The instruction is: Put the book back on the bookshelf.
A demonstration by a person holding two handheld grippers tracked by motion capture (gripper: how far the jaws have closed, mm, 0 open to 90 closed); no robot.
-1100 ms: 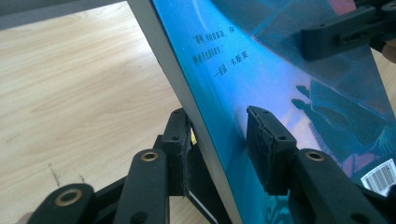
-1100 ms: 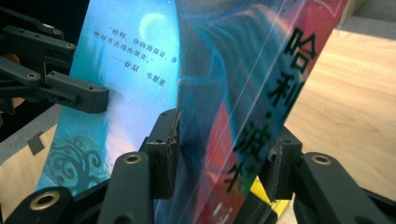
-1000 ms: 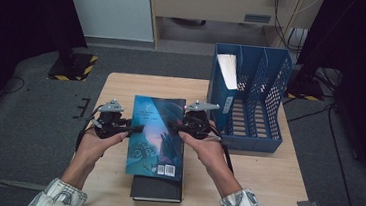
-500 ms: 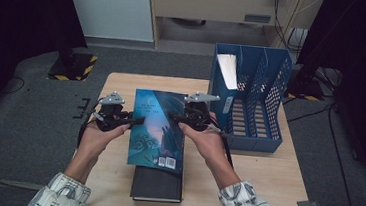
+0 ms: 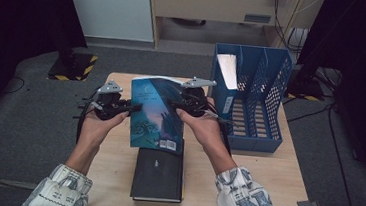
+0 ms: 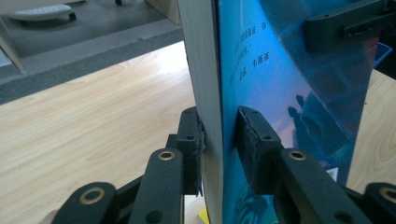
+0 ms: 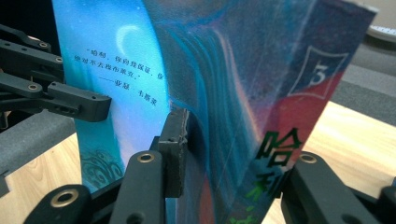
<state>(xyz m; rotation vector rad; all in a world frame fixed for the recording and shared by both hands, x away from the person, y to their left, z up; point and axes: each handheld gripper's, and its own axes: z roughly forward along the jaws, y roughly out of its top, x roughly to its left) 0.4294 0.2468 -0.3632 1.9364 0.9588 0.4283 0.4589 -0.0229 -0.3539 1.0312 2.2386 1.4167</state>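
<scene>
Above the black book (image 5: pixel 158 173) on the table (image 5: pixel 115 167), with left gripper (image 5: pixel 129 109) and right gripper (image 5: pixel 173 103) both pinching the blue book (image 5: pixel 157 113): keep clamped evenly, tilt upright, steer toward the blue file rack (image 5: pixel 261 105).

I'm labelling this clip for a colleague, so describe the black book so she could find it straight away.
Start at the wooden table with the blue file rack on its right side. The black book lies flat at the table's near edge, just in front of the blue book that the left gripper and right gripper hold up. It is plain and dark, unlike that bright picture cover.
</scene>
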